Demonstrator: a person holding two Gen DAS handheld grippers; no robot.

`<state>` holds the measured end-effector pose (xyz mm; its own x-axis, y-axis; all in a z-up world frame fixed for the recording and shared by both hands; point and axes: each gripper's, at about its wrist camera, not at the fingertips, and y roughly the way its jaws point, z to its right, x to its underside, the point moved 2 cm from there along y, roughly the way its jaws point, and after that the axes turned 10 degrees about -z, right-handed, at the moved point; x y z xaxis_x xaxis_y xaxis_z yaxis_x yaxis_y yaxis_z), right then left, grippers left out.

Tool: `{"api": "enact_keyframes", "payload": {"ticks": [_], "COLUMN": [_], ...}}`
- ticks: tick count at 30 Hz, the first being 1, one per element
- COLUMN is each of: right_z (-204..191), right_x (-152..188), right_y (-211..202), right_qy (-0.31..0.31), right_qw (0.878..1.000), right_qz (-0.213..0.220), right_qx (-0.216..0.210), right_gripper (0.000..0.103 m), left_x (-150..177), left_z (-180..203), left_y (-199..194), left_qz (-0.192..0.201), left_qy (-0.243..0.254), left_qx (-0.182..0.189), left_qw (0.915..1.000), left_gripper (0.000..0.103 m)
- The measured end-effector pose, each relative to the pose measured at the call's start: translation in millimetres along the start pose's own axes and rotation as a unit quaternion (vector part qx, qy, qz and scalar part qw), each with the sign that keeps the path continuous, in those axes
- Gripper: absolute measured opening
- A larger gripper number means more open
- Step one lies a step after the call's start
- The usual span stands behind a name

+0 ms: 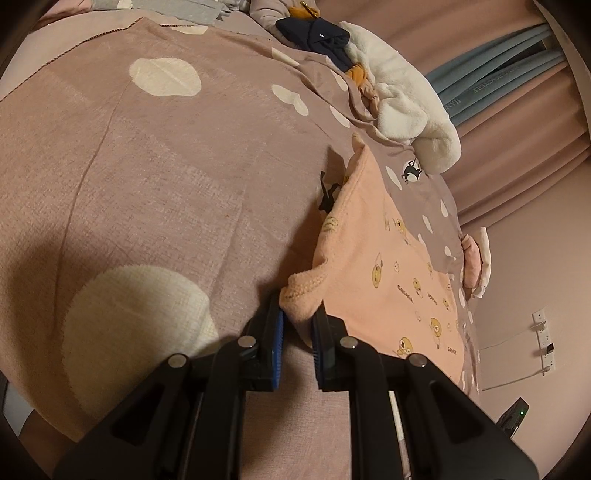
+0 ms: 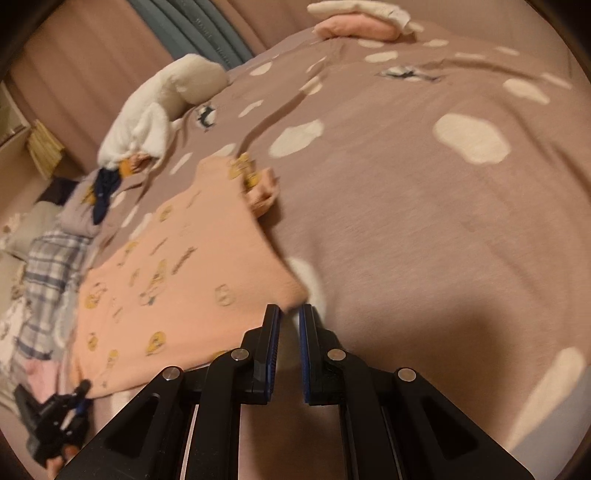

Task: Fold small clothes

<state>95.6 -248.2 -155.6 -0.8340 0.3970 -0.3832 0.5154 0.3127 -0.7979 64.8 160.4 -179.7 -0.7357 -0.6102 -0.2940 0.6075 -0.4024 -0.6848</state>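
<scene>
A small peach garment [image 1: 388, 258] with yellow cartoon prints lies spread on the mauve bedspread [image 1: 166, 166]. My left gripper [image 1: 297, 317] is shut on its ribbed corner, which bunches between the blue pads. In the right wrist view the same garment [image 2: 177, 280] lies flat at the left. My right gripper [image 2: 290, 314] sits at its near corner with the jaws narrowly apart, and the cloth tip reaches the gap. The left gripper [image 2: 74, 402] shows at the garment's far lower-left edge.
A white fleece garment [image 1: 406, 96], dark navy cloth [image 1: 317, 37] and other clothes are piled at the bed's edge. Folded pink and white items [image 2: 362, 22] lie at the far end. Plaid cloth [image 2: 51, 273] lies left. Pink curtains [image 1: 517, 110] hang behind.
</scene>
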Motion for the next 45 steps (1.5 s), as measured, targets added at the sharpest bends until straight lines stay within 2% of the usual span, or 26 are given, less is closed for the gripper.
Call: {"api": "enact_keyframes", "payload": {"ticks": [2,9,15,16,19,21,25,29,31,32,38,40,41,43,45], "right_z": [6,18,15,14,13,12,9,7,5,3,-10,-14,-15,-19,-25], "right_x": [-1,-4,-3,-3,-3,-3,-3,-4,-5,-5,-5,-5,-6,-6,-6], "right_y": [-1,-2,-1,-1,-1,0,1,1,2,3,6,7,7,7,9], "right_qy": [0.004,0.018,0.005,0.004,0.002,0.001,-0.005,-0.008,-0.011,-0.013,-0.038,-0.04,-0.04,-0.038,-0.043], "right_qw": [1.0,1.0,1.0,1.0,1.0,1.0,1.0,1.0,0.999,0.999,0.996,0.994,0.994,0.995,0.998], "right_qz": [0.004,-0.003,-0.004,-0.003,-0.002,0.0,0.003,0.005,0.006,0.007,0.015,0.016,0.016,0.015,0.011], "right_qx": [0.01,-0.023,-0.014,-0.012,-0.005,-0.001,0.01,0.021,0.03,0.035,0.084,0.099,0.101,0.085,0.053], "right_gripper": [0.005,0.004,0.004,0.004,0.005,0.004,0.005,0.005,0.005,0.005,0.005,0.008,0.013,0.032,0.074], "left_x": [0,-1,-6,-6,-9,-11,-14,-13,-15,-17,-20,-20,-20,-20,-18], "left_z": [1,0,-12,-14,-16,-21,-31,-26,-22,-21,-21,-20,-19,-16,-8], "left_y": [-1,-6,-14,-17,-30,-35,-38,-40,-39,-38,-36,-38,-39,-43,-48], "left_qz": [-0.001,0.001,0.013,0.021,0.067,0.08,0.088,0.104,0.113,0.115,0.117,0.121,0.123,0.13,0.141], "left_qy": [0.001,-0.007,-0.026,-0.026,0.001,0.01,-0.003,0.012,0.02,0.022,0.019,0.016,0.015,0.015,0.025], "left_qx": [-0.003,-0.014,-0.023,-0.038,-0.119,-0.137,-0.111,-0.121,-0.126,-0.125,-0.107,-0.095,-0.087,-0.067,-0.035], "left_qw": [1.0,0.9999,0.9993,0.9987,0.9907,0.9872,0.9899,0.9871,0.9854,0.9852,0.9872,0.988,0.9885,0.9891,0.9891], "left_gripper": [0.016,0.016,0.015,0.01,0.01,0.011,0.019,0.029,0.04,0.042,0.05,0.057,0.059,0.068,0.074]}}
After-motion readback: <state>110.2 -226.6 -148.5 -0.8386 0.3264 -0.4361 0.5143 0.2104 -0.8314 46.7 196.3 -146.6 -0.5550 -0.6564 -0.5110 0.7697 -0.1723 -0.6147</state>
